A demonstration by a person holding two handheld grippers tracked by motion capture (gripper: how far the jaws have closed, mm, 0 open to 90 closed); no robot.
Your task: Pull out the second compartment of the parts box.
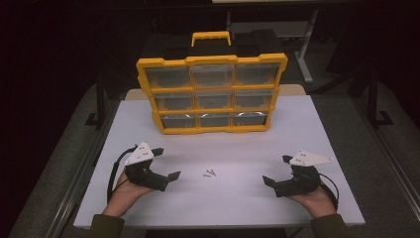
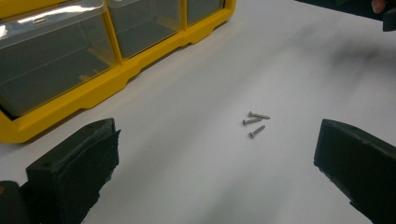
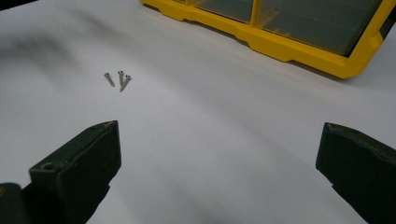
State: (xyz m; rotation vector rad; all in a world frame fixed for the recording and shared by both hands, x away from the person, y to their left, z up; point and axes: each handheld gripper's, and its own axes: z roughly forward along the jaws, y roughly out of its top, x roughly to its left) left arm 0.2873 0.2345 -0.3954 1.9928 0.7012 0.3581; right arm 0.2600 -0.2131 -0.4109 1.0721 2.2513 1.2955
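Screws lie midway between both gaping claws, seemingly well from edges.

— What stands around the white table?

— Beyond its far edge the room is dark; a grey metal frame with a slanted leg shows there, right of centre. Dark upright posts stand just off the table's far corners.

— And the floor?

— Grey floor lies on both sides of the table, dimly lit, with a pale rail running along its right side.
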